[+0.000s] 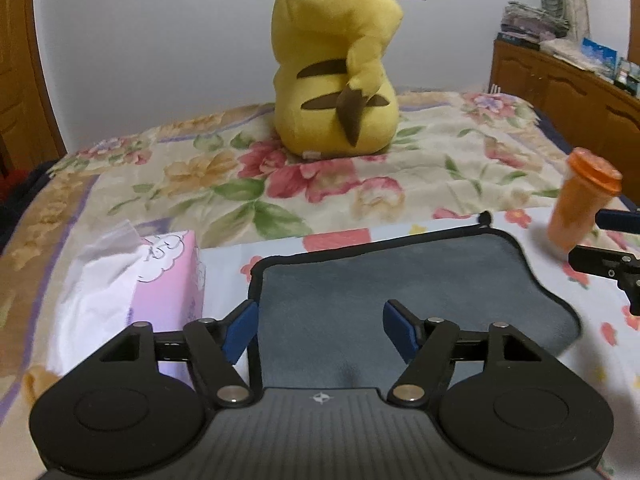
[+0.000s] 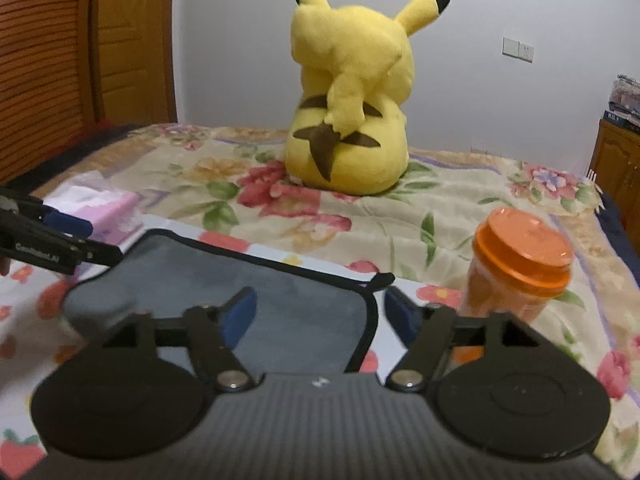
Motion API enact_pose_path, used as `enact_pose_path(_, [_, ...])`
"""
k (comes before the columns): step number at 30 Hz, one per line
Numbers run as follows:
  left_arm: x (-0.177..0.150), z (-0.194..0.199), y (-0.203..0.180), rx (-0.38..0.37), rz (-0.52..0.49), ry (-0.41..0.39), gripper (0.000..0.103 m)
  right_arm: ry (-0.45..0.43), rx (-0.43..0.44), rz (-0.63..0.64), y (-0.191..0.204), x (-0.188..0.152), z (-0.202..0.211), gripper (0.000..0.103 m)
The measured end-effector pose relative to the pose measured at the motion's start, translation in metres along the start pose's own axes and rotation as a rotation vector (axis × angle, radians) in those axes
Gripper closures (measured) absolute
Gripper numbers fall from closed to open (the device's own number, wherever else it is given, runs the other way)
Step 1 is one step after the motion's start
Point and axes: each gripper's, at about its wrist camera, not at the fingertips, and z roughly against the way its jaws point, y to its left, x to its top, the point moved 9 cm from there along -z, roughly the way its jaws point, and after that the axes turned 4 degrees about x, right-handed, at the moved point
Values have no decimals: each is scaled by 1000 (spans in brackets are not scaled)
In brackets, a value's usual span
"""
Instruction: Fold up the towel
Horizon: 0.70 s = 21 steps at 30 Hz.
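Towel (image 1: 400, 280), grey and flat on the bed just ahead of both wide, empty claws, looks unfolded, so the left claw (image 1: 320, 328) and right claw (image 2: 316, 316) should each pinch a near corner level.

Grey microfibre towel (image 1: 400, 280) with black trim; floral multicolour bedspread (image 1: 400, 168); yellow plush toy (image 1: 336, 80), brown stripes; orange lidded cup (image 2: 516, 268).
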Motion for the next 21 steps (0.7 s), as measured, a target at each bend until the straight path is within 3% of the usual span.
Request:
enact_pose_path(5, [0, 37, 2, 10, 8, -19, 14, -24, 0, -9, 9, 11, 30, 0])
enact_pose_path(12, [-2, 77, 8, 23, 1, -44, 2, -15, 3, 2, 26, 16, 56, 0])
enact_pose_path(21, [-7, 118, 7, 24, 0, -61, 0, -38, 2, 3, 44, 20, 87, 0])
